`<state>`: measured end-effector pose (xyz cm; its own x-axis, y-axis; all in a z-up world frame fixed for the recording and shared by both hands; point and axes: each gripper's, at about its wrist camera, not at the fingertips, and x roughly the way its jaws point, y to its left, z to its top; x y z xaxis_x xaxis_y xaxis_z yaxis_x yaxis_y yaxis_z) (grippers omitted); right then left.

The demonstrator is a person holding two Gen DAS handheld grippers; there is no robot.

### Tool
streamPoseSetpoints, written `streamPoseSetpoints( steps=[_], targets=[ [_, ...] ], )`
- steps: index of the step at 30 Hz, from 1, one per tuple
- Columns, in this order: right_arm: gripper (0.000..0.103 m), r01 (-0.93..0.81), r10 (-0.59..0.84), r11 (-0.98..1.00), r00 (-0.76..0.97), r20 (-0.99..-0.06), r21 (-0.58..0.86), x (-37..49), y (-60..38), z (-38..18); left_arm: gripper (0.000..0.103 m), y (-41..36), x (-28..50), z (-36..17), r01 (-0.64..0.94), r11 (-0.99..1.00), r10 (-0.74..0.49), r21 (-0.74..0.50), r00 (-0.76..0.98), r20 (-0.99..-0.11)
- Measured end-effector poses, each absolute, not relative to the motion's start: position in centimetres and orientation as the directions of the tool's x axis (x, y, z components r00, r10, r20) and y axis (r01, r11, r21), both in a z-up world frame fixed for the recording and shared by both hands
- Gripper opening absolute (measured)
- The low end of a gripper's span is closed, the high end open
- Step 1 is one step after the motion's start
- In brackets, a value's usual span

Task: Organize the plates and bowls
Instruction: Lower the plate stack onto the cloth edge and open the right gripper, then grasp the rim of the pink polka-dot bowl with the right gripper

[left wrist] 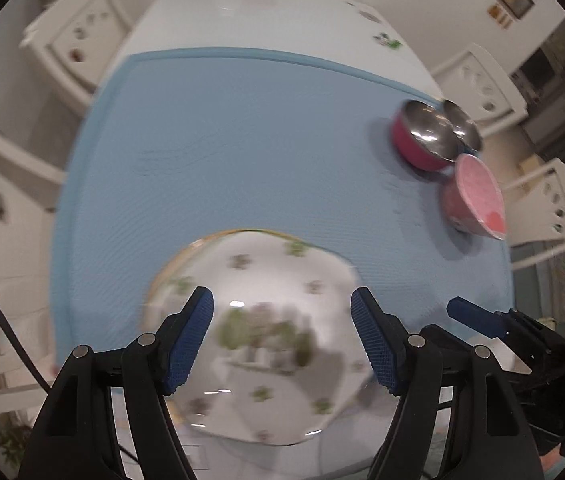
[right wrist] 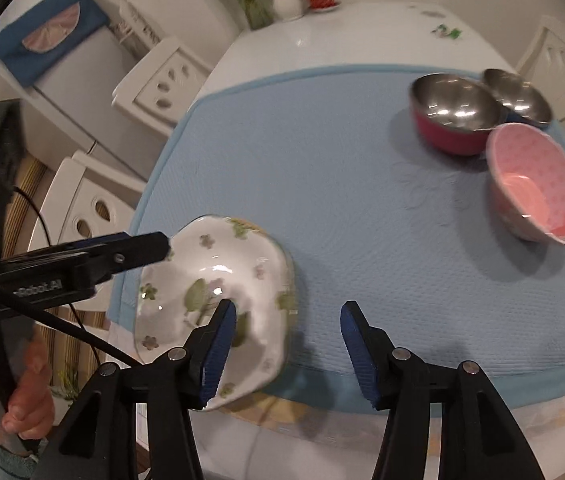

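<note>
A white floral plate (right wrist: 218, 292) lies at the near left of the blue mat (right wrist: 342, 184); it also shows blurred in the left wrist view (left wrist: 258, 320). My left gripper (left wrist: 281, 332) is open just above the plate, seen from the side in the right wrist view (right wrist: 162, 246). My right gripper (right wrist: 288, 344) is open and empty, to the right of the plate. A red steel bowl (right wrist: 450, 116), a small steel bowl (right wrist: 518, 96) and a pink bowl (right wrist: 538, 184) stand close together at the far right.
The white table (right wrist: 322, 32) carries a vase (right wrist: 287, 4) and a red item (right wrist: 320, 0) at its far end. White chairs (right wrist: 154, 84) surround the table. A fridge (right wrist: 74, 76) stands at the left.
</note>
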<state>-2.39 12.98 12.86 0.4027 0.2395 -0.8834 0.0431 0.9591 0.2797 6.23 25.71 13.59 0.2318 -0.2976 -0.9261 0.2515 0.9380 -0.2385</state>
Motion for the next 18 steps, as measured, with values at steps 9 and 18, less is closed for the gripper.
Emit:
streamPoseSetpoints(
  steps=[9, 18],
  targets=[
    [0.054, 0.266, 0.127, 0.919, 0.503, -0.855, 0.292, -2.7, -2.5, 15.6, 0.07, 15.1, 6.9, 14.4, 0.308, 0.889, -0.41, -0.338, 0.212, -0.887],
    [0.064, 0.442, 0.149, 0.824, 0.436, -0.888, 0.355, 0.7, -17.0, 12.6, 0.07, 3.9, 9.2, 11.5, 0.293, 0.891, -0.41, -0.347, 0.19, -0.892]
  ],
)
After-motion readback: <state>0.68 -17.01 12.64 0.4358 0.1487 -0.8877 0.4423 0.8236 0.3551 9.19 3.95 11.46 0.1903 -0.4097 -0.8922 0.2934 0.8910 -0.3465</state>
